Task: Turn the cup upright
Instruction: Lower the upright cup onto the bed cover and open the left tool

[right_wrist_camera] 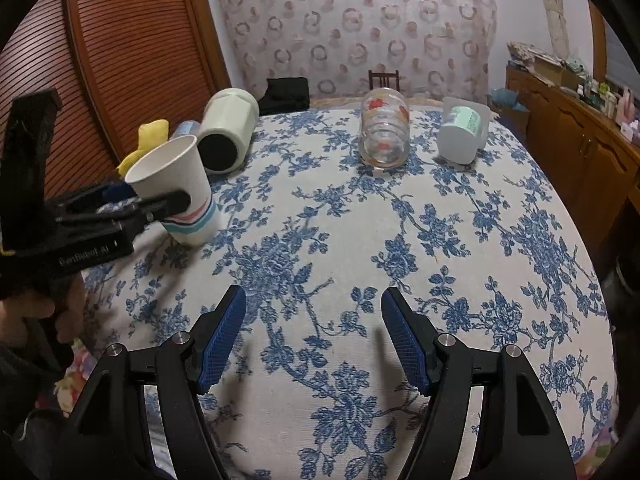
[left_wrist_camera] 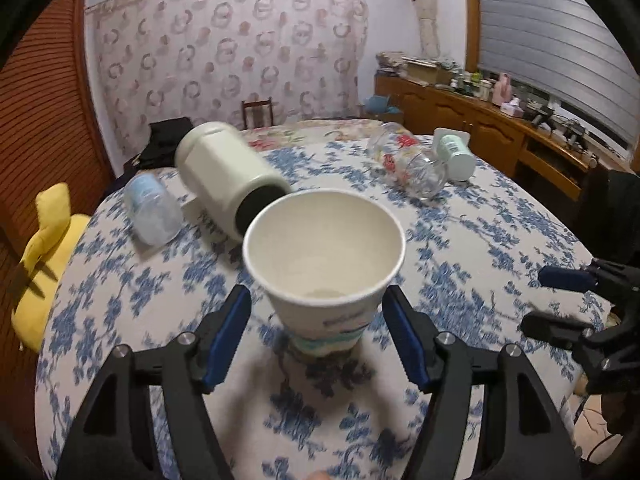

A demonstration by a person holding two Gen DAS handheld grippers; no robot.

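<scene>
A white paper cup with coloured stripes near its base stands upright, slightly tilted, on the blue-flowered tablecloth. My left gripper is open, its blue pads on either side of the cup with gaps to its wall. In the right wrist view the cup stands at the left with the left gripper around it. My right gripper is open and empty above the cloth near the table's front. It shows at the right edge of the left wrist view.
Lying on their sides: a cream mug with a dark inside, a clear glass with red flowers, a white tub with a green label, a pale blue bottle. A yellow plush sits left of the table. A wooden sideboard stands at right.
</scene>
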